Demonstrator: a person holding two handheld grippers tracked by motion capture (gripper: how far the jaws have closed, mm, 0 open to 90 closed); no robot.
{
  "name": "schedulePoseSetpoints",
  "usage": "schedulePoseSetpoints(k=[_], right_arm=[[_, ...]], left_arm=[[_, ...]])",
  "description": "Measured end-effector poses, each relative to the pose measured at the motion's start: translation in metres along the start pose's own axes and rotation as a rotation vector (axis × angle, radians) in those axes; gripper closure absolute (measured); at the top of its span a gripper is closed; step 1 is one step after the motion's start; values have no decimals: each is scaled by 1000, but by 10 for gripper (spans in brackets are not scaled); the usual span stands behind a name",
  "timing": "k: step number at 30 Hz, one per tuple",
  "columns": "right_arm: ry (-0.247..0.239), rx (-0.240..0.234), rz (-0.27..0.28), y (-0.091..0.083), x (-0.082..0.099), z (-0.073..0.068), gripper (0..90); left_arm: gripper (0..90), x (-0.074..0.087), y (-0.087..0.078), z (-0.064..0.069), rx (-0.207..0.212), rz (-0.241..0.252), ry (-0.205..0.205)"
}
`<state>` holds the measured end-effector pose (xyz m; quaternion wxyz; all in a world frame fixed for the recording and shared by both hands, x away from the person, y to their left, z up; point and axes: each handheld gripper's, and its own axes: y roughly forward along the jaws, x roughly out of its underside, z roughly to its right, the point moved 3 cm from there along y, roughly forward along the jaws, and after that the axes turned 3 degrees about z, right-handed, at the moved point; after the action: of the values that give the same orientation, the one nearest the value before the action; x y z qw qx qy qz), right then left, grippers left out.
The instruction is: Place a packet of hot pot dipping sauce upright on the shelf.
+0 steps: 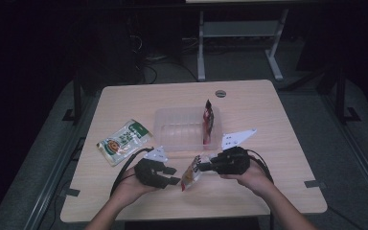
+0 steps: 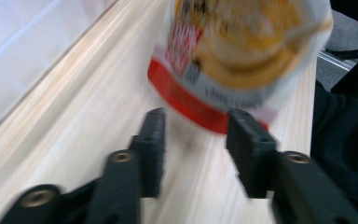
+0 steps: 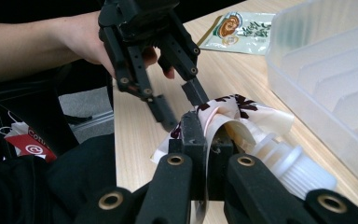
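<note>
Heads up, the risky bit is right now: your right gripper (image 1: 206, 166) is the only thing carrying the spouted pouch (image 1: 191, 175), pinched shut on a bit of film up by the white cap (image 3: 292, 169). That's a thin, slippery hold, so my guess is the pouch could swing or slide out if you move fast toward the clear tray (image 1: 165, 142). The pouch hangs with its bottom end low over the desk (image 1: 268, 191), so dragging it sideways could snag it on the tray wall too.

Your left gripper (image 1: 172, 176) has let go. Its fingers (image 2: 151, 140) stand roughly half open, with nothing pressed between them. In the left gripper view the pouch's red bottom edge sits just ahead of the fingertips and between their lines, close but apart. If you drift forward you'll bump it and set it swinging, so back that hand off clean.

One red pouch (image 1: 208, 120) already stands in the tray at its right end, and the green packet (image 1: 123, 141) lies flat on the desk to the tray's left, well apart from both hands.
</note>
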<state>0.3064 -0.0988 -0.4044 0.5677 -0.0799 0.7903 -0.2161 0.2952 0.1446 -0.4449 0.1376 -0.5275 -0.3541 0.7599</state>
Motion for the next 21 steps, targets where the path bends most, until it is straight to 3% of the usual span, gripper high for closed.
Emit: schedulePoseSetpoints(k=[5,7,10,11,12,21], right_arm=[[-21,15,-16,1,-8,0,893],[-28,18,-14,1,-11,2,893],[-30,23,-10,0,-17,2,893],[-38,26,-4,0,-20,3,893],[-38,24,1,-1,-23,4,893],[-45,48,34,2,-52,18,893]], left_arm=[[394,17,-6,1,-48,-7,-12],[363,23,-8,1,-46,-13,-30],[328,29,-13,2,-59,-17,-25],[308,30,-15,3,-63,-21,-26],[292,31,-16,1,-70,-27,1],[157,34,-15,-4,-95,-20,-20]])
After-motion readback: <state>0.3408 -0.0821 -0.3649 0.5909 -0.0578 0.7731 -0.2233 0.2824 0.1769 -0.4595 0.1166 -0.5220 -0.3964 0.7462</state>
